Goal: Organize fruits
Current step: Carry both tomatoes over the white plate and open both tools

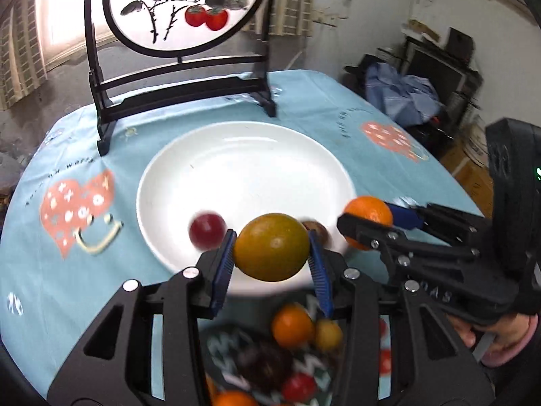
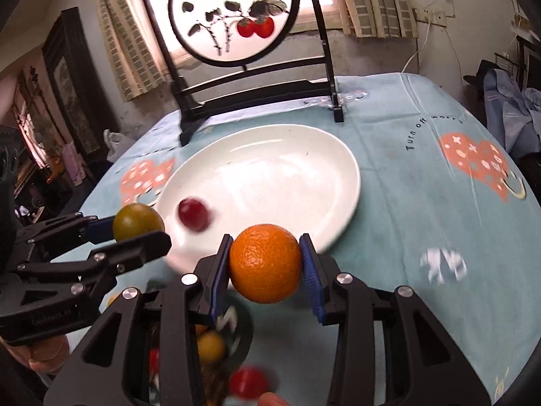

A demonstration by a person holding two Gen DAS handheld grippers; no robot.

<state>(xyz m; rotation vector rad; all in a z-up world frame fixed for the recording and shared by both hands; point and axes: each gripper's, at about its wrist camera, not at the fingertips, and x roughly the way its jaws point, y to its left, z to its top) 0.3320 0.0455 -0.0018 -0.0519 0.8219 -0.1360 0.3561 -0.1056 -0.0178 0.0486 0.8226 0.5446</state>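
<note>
The left gripper (image 1: 272, 248) grips a green-yellow fruit (image 1: 271, 246) between its 2 blue pads, above the near rim of the white plate (image 1: 243, 169). The right gripper (image 2: 265, 264) is clamped on an orange (image 2: 265, 263), also held in the air near the plate's front edge. On the plate lies 1 dark red fruit (image 2: 194, 213), blurred. Below both grippers, a patterned bowl (image 1: 219, 341) holds more fruits, orange, yellow, red and dark ones. The plate stands on a light blue tablecloth (image 2: 422, 203), in front of a black framed round painting (image 2: 233, 17).
</note>
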